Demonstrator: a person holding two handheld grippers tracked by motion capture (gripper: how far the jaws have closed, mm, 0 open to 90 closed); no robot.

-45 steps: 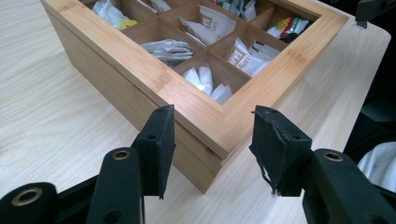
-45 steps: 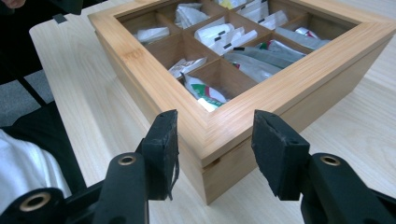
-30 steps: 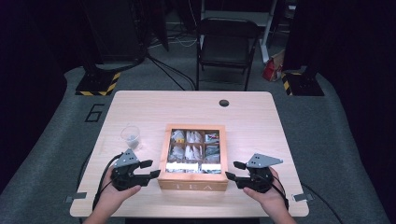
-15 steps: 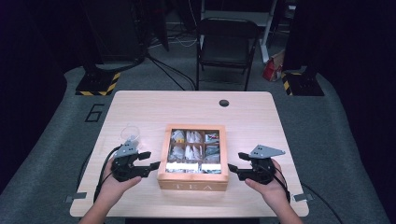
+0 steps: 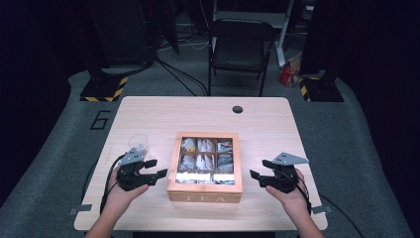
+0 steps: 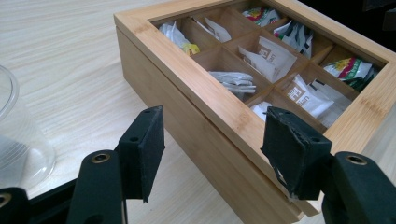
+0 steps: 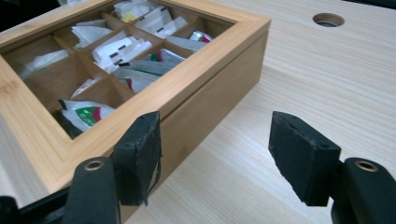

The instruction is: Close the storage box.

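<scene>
From my feed: a pale wooden table [image 5: 148, 114] on grey carpet [image 5: 59, 148], a black folding chair [image 5: 240, 47] behind, darkness beyond.

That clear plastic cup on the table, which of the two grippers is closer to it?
The left. The left gripper sits just in front of the clear cup, between it and the tea box. The right gripper is across the box, well away from the cup.

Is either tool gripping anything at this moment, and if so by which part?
Nothing is held. The left tool and right tool are both open, flanking the wooden glass-lidded tea box.
</scene>
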